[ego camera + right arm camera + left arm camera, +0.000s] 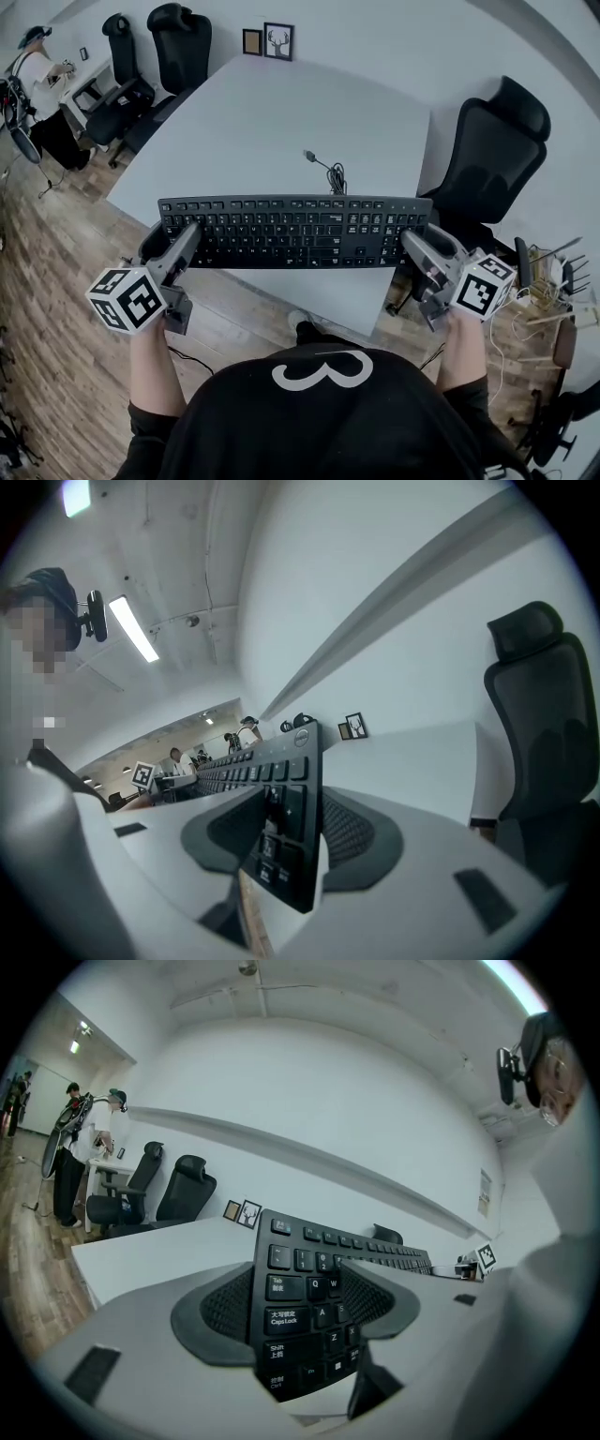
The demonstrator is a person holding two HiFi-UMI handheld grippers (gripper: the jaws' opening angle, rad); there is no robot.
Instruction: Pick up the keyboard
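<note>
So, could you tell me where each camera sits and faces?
Head view: on the person's head, facing steeply down at the keyboard; forearms and torso show.
Left gripper view: on the left hand-held gripper, facing the keyboard's left end; person's head top right.
Right gripper view: on the right hand-held gripper, facing the keyboard's right end; head top left.
Shared: both gripper views show the framed pictures.

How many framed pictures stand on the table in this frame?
2. Both stand side by side at the far edge of the table: the smaller frame on the left, the larger frame just right of it. Nothing suggests a hidden third.
</note>
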